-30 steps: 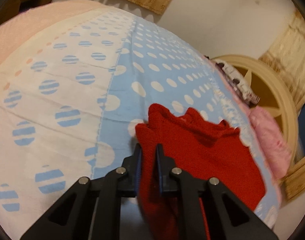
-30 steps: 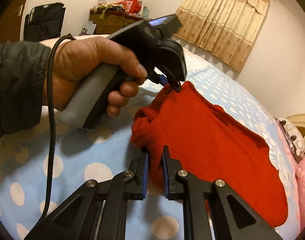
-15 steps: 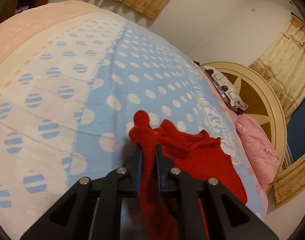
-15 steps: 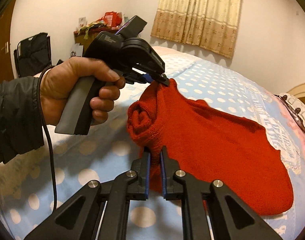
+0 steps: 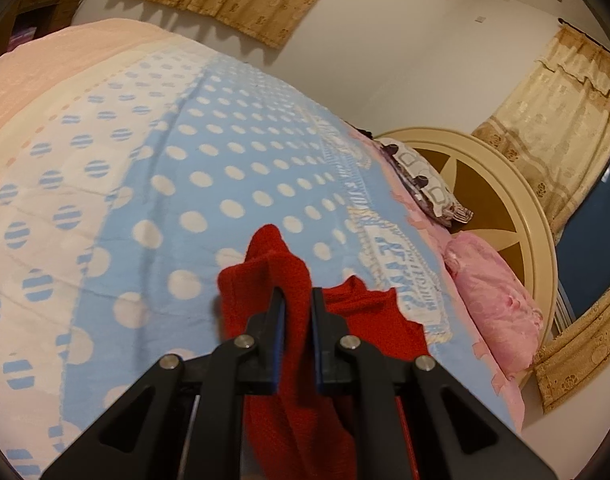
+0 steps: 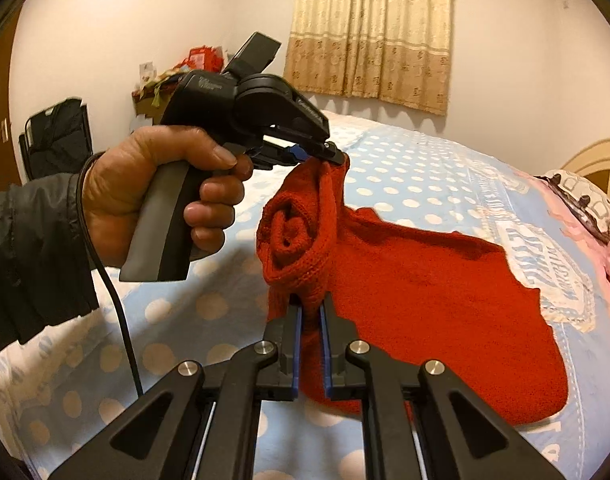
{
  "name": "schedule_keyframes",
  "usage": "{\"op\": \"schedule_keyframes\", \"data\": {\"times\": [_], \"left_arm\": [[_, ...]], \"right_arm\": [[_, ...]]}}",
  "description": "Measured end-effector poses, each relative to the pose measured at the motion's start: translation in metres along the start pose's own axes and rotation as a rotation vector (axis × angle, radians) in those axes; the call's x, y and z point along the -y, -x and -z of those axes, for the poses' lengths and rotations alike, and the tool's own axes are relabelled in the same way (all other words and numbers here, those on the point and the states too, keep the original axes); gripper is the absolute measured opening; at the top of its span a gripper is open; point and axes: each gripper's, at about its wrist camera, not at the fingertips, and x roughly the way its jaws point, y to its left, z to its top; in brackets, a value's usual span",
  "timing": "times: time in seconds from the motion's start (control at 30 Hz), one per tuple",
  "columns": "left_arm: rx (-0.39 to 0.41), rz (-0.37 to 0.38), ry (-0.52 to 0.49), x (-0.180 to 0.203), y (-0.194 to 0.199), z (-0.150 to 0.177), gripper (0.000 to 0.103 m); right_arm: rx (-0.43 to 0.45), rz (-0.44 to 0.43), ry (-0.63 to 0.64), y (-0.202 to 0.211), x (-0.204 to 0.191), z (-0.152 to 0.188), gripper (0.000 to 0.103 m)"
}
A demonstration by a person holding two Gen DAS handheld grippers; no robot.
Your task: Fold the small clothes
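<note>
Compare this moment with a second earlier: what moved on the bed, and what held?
Both tools lifted the near edge of the red knit garment off the blanket; it now hangs bunched between the left tool and the right tool, its far part still lying flat. Both stay clamped on it. Nothing was released.

The red sweater is thick knitted wool, bumpy and matt. The blanket looks like soft, fuzzy cloth with dots. The left gripper and the right gripper are matt black plastic with shiny metal screws.
</note>
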Motion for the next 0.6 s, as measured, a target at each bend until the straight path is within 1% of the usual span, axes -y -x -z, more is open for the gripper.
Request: {"op": "schedule_keyframes", "data": {"times": [0.27,0.6], "left_arm": [[0.015,0.026,-0.033,0.033,-0.01,-0.007,0.011],[-0.013,0.054,-0.082,0.078,-0.04,-0.007,0.011]], "right_arm": [[0.024,0.031,-0.06,0.012,0.024,0.008,0.007],[0.024,0.059,-0.135,0.028,0.052,0.014,0.007]]}}
